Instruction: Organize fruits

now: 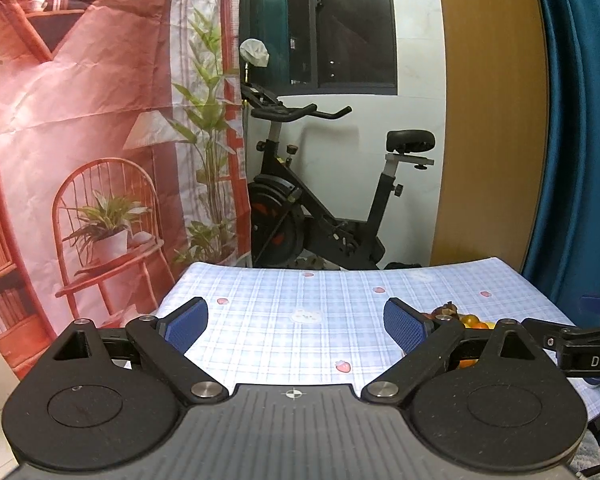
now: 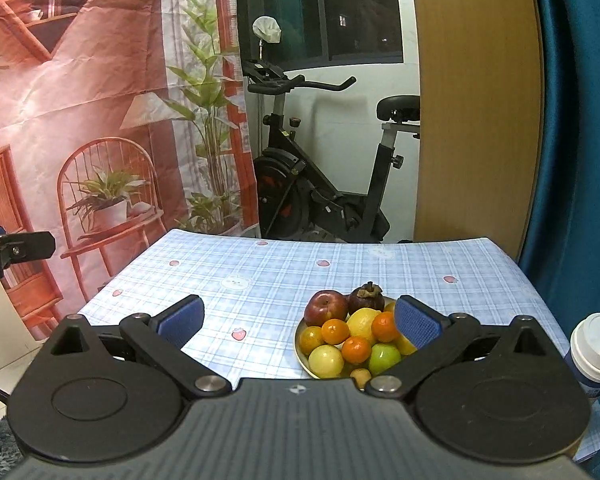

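Note:
A plate (image 2: 300,354) heaped with fruit sits on the checked tablecloth (image 2: 260,280) in the right wrist view: a red apple (image 2: 325,307), a dark mangosteen (image 2: 366,297), several oranges (image 2: 335,330), a lemon (image 2: 362,321), a green fruit (image 2: 384,358) and a yellow one (image 2: 326,360). My right gripper (image 2: 299,322) stands open just left of and above the plate, with its right finger over the plate's right side. My left gripper (image 1: 296,322) is open over bare cloth. In the left wrist view the fruit (image 1: 470,320) peeks out behind the right finger.
A paper cup with a white lid (image 2: 594,346) stands at the table's right edge. An exercise bike (image 2: 320,184) stands beyond the table's far edge, with a printed backdrop (image 2: 80,120) on the left and a blue curtain (image 2: 580,160) on the right. The right gripper's body (image 1: 580,344) shows in the left wrist view.

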Demonstrator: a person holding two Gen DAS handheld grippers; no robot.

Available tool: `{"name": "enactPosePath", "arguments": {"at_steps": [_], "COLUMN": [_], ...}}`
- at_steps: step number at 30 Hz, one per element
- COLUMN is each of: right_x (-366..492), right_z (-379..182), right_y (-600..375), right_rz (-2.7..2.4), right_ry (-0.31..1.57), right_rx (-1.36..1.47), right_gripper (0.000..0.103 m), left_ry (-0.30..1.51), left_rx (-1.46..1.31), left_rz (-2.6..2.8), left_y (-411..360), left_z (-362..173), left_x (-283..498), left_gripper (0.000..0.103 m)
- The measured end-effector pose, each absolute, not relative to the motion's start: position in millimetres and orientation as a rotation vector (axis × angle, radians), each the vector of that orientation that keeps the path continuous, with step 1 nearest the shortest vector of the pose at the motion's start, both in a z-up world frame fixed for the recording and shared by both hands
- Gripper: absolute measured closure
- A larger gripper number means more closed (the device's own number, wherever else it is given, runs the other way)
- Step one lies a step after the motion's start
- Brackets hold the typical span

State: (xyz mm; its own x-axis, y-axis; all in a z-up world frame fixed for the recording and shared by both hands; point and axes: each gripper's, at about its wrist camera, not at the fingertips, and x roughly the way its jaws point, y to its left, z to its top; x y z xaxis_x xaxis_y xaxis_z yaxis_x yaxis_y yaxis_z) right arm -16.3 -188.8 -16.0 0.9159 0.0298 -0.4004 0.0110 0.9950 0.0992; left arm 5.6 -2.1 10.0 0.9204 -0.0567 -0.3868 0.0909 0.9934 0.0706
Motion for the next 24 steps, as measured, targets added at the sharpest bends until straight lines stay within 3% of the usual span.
{"name": "enactPosePath", "arguments": {"at_steps": [24], "right_x": [-16.2], "right_z": [-18.1], "right_y": [-188.7], "right_rz": [0.005], "right_ry": [0.418], "right_rx": [0.098], "right_gripper": [0.000], "left_ry": [0.411], "left_rx": [0.077], "left_rz": [-0.081], "left_y": [-1.6], "left_z": [5.3], "left_x": [2.9], "left_gripper": [0.007]}}
